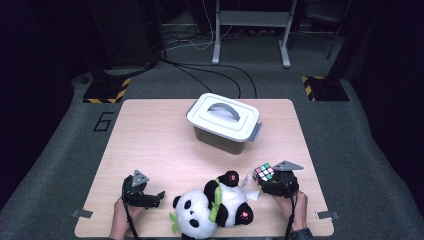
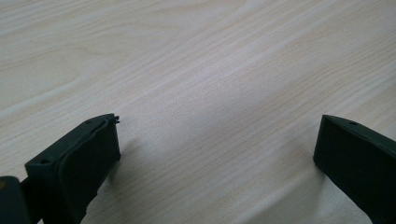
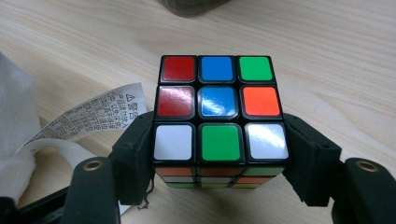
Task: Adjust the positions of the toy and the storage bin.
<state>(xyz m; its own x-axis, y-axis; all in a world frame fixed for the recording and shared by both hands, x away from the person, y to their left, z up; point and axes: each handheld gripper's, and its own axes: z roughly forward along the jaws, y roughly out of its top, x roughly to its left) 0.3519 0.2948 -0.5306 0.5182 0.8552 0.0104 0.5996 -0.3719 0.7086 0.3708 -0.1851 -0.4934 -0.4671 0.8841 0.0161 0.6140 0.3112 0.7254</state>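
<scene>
A scrambled puzzle cube [image 1: 263, 173] sits on the wooden table [image 1: 150, 145] near the front right, with my right gripper [image 1: 268, 180] shut on it. In the right gripper view the two black jaws press against the cube [image 3: 219, 109] on its left and right sides, low down, at my right gripper [image 3: 219, 156]. My left gripper [image 1: 156, 198] rests at the front left, open. In the left gripper view its jaws stand wide apart at my left gripper [image 2: 217, 140] over bare wood, with nothing between them.
A plush panda [image 1: 212, 207] lies at the front edge between the two grippers; its white label [image 3: 93, 116] reaches close to the cube. A grey lidded box with a handle [image 1: 225, 122] stands at the table's middle back. Floor cables run beyond the table.
</scene>
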